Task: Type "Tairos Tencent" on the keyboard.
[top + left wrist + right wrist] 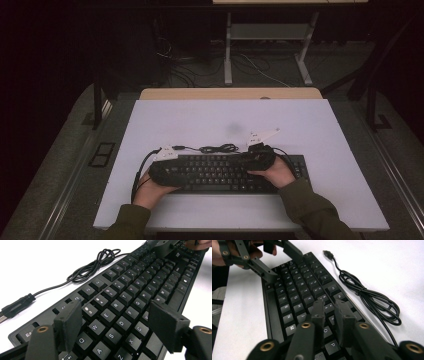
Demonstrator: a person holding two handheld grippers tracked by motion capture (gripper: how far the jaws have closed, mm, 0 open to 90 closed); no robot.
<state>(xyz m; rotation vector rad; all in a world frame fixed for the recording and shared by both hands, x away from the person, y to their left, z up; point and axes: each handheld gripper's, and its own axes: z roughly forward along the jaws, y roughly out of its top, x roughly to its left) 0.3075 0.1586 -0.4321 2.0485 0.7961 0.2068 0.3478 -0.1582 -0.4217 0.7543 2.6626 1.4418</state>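
A black keyboard lies flat on the white tabletop, near its front edge. Its black cable is coiled just behind it, with the USB plug loose on the table. My left gripper hovers low over the keyboard's left letter keys with its jaws wide apart and nothing between them. My right gripper is over the right-hand keys, its jaws almost together with only a thin gap and nothing in it.
A wooden strip edges the table at the back. Beyond it stand a white desk frame and loose floor cables. Bare white surface lies behind and on both sides of the keyboard.
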